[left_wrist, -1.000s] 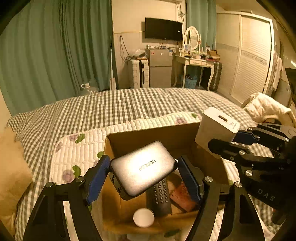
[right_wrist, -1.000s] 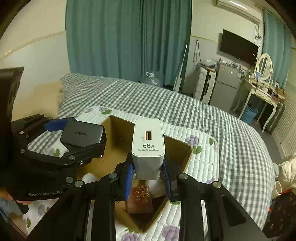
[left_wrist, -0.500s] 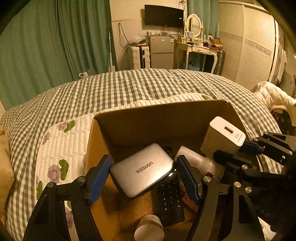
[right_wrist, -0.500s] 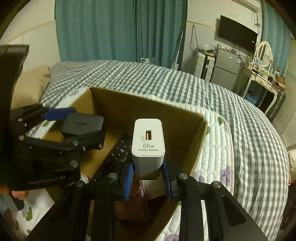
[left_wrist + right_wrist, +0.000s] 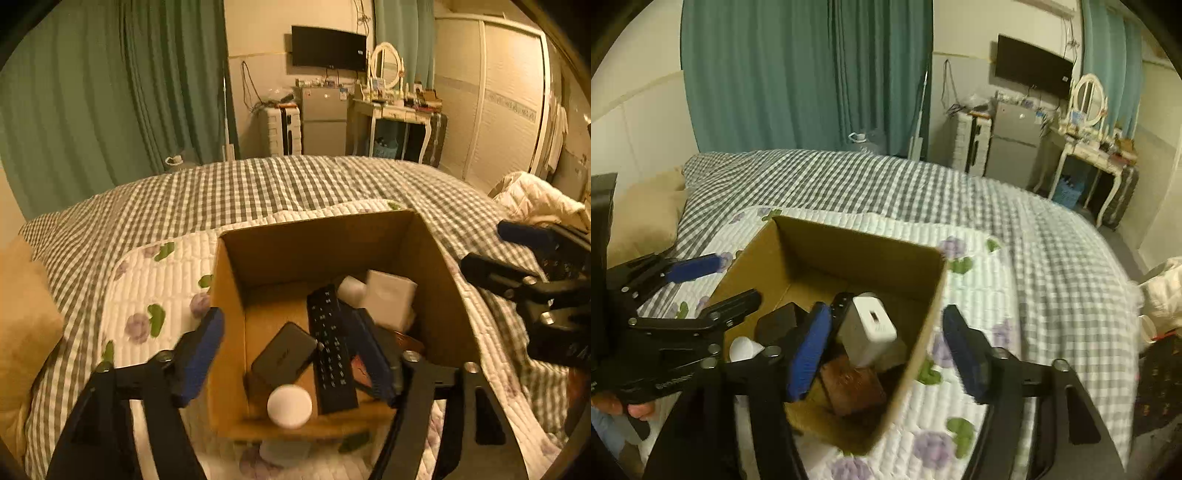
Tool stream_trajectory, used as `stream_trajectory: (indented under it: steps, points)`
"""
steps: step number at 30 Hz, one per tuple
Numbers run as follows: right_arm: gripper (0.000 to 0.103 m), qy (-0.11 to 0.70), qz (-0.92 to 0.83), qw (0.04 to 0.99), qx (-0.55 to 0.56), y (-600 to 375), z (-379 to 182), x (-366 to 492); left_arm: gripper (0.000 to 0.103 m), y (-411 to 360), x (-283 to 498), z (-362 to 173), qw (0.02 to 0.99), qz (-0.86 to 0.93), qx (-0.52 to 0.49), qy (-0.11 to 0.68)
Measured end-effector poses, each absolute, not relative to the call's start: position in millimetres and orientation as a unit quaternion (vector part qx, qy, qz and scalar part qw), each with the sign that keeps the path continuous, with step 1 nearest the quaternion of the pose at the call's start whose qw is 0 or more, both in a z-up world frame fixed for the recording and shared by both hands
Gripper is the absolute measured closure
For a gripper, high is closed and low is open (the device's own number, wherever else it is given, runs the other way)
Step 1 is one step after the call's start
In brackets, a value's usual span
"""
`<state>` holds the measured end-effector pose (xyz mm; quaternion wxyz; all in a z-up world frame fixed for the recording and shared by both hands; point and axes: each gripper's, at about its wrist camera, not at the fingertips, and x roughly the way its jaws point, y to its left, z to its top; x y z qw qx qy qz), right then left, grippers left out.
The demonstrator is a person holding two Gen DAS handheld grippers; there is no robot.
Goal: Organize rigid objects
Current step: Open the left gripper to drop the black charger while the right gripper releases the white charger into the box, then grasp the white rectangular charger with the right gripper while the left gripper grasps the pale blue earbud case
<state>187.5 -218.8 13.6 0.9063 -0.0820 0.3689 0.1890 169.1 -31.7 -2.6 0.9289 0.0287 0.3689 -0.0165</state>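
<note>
An open cardboard box point(image 5: 321, 258) point(image 5: 857, 243) sits on the quilt. Inside lie the grey charger point(image 5: 284, 354) point(image 5: 777, 325), the white 66W charger point(image 5: 389, 299) point(image 5: 870, 328), a black remote point(image 5: 330, 343), a white round lid point(image 5: 290, 406) point(image 5: 742, 349) and a brown item point(image 5: 853, 384). My left gripper point(image 5: 291, 350) is open and empty, its fingers astride the box's near left wall. My right gripper point(image 5: 886, 354) is open and empty, its fingers astride the box's right wall.
The box stands on a white floral quilt point(image 5: 159, 280) over a checked bedspread point(image 5: 923, 184). A tan pillow point(image 5: 22, 325) lies at left. A white garment point(image 5: 535, 199) lies at right. Curtains, fridge and vanity stand beyond the bed.
Both grippers opened and let go: the grey charger and the white charger dropped into the box. Both grippers have lifted back from the box a little.
</note>
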Motion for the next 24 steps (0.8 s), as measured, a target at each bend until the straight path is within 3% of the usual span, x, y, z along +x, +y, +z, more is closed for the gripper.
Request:
stream_trajectory:
  steps: [2, 6, 13, 17, 24]
  points:
    - [0.013, 0.356, 0.176, 0.913, -0.088, -223, 25, 174, 0.025, -31, 153, 3, 0.93, -0.018, 0.03, 0.366]
    - [0.012, 0.352, 0.149, 0.92, -0.084, -227, 43, 155, 0.009, -26, 122, 12, 0.934, -0.018, 0.025, 0.355]
    - [0.006, 0.309, 0.113, 0.944, -0.009, -229, 61, 133, 0.004, -4, 83, 5, 0.931, -0.014, -0.013, 0.365]
    - [0.005, 0.315, 0.064, 0.947, -0.019, -224, 21, 103, 0.002, -1, 70, -15, 0.928, 0.002, 0.002, 0.373]
    - [0.005, 0.416, 0.094, 0.904, -0.031, -202, -74, 78, 0.0, 4, 69, -68, 0.916, 0.021, 0.038, 0.399]
